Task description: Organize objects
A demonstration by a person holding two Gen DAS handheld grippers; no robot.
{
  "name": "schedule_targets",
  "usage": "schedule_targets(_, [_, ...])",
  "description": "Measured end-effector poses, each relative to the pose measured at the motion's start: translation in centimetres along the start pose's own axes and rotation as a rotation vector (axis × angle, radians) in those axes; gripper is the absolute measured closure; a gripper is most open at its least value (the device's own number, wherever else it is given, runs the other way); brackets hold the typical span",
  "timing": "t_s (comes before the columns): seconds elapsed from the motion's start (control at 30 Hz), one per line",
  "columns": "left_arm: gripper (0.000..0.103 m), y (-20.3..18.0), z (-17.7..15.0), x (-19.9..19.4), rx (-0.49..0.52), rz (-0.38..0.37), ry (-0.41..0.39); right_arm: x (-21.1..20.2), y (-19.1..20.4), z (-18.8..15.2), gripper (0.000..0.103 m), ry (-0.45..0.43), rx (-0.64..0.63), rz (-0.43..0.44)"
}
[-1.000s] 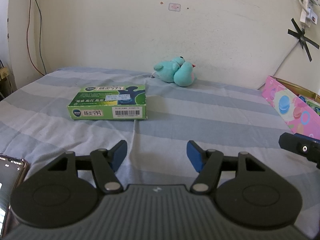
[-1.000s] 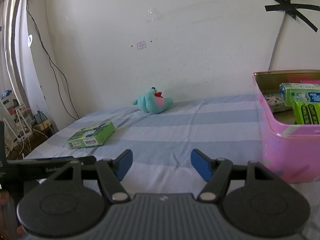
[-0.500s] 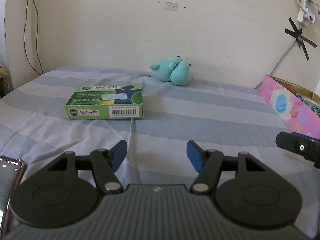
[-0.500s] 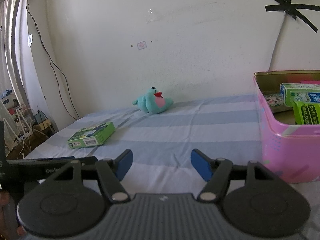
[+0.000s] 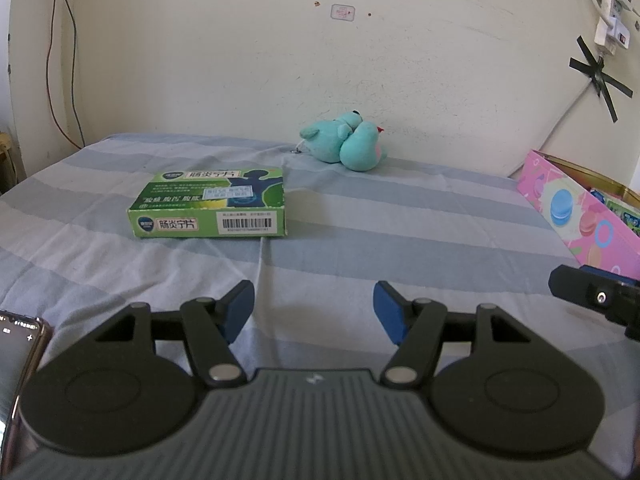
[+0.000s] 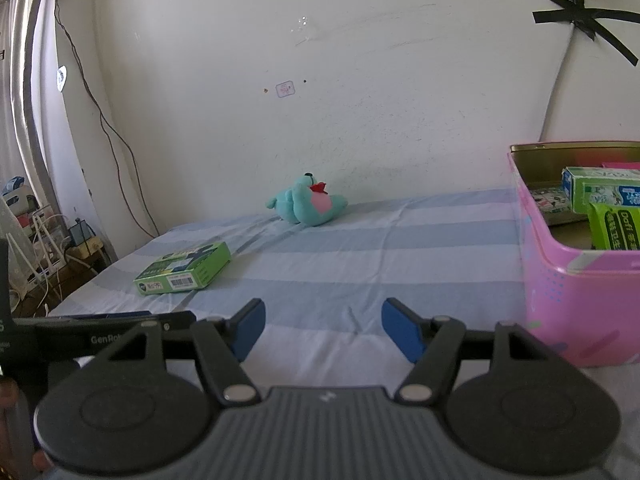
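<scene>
Hovering pre-grasp, left gripper and right gripper fingers apart and empty; green medicine box lies mid-left on the bed, so next comes reach, clamp, carry to pink tin at right.

A bed with a blue-and-white striped sheet stands against a cream wall; black tape crosses pin a cable there in daylight.

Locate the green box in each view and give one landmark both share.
Left wrist: green box left of centre on the striped sheet.
Right wrist: green box lower left, near the bed's edge.
Shared landmark: teal plush toy by the wall.
</scene>
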State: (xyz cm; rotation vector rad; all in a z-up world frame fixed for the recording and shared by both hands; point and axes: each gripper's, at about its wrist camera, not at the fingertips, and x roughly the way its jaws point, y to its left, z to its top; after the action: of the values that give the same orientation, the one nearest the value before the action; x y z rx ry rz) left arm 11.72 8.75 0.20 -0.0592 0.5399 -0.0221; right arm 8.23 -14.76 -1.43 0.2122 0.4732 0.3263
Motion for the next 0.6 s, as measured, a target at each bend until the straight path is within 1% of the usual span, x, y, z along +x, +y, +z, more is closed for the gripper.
schedule_targets(0.1, [0.035, -0.1, 0.0, 0.0, -0.001, 0.0, 0.001, 0.0, 0.0, 0.0, 0.036, 0.003, 0.0, 0.001])
schedule_targets(0.23, [0.035, -0.1, -0.1, -0.1, -0.003, 0.002, -0.001, 0.5, -0.2, 0.4, 0.036, 0.035, 0.019, 0.003])
schedule_targets(0.33, [0.035, 0.1, -0.3, -0.9, -0.012, 0.028, -0.002, 1.7, -0.1, 1.9, 0.034, 0.062, 0.047, 0.059])
schedule_targets(0.43, [0.035, 0.9, -1.1, -2.4, -0.035, 0.011, -0.01, 4.7, 1.0, 3.8, 0.034, 0.131, 0.075, 0.161])
schedule_targets(0.57, [0.035, 1.6, -2.1, -4.3, -0.008, 0.044, -0.071, 10.2, 4.7, 4.9, 0.033, 0.208, 0.042, 0.239])
schedule_targets(0.6, [0.035, 1.9, -2.2, -4.5, -0.018, 0.037, -0.085, 11.9, 5.6, 5.0, 0.033, 0.234, 0.055, 0.264])
